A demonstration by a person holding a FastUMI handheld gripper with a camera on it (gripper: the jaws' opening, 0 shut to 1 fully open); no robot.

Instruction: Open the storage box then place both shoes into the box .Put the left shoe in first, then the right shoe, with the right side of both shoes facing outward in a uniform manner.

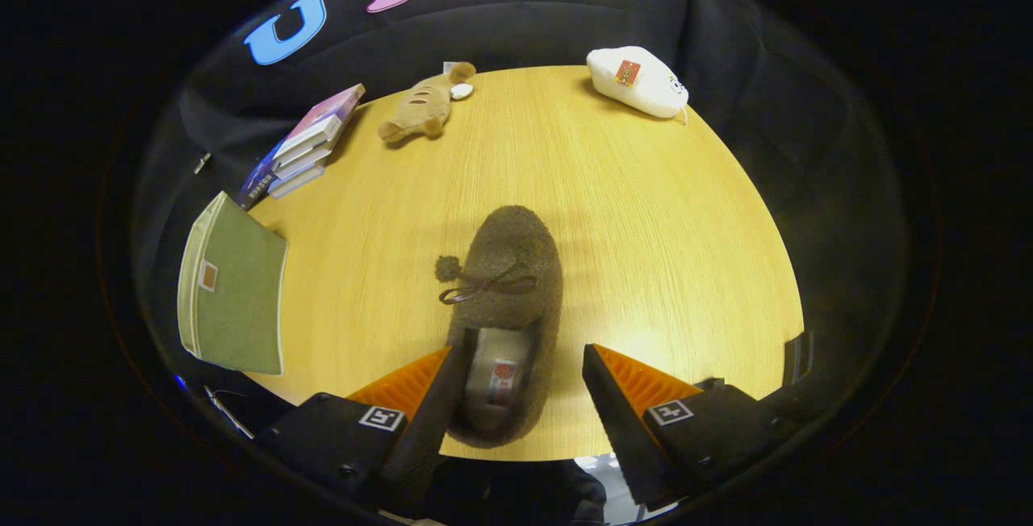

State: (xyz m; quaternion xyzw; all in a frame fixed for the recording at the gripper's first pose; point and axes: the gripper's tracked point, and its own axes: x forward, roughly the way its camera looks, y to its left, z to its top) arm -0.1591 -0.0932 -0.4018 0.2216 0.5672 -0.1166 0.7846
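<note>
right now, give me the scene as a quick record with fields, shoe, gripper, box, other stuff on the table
shoe: brown fuzzy slipper, heel between the fingers, toe pointing away
gripper: gripper open, left finger at the heel's edge, right finger apart from it
box: green storage box, closed, left of the shoe
table: wooden table
other: stack of books, brown plush toy, white plush toy, all beyond the shoe

The table [646, 211] is seen from above and close, down along the fingers, spread to either side of the slipper's [504, 308] heel; the booth wall lies beyond.
</note>
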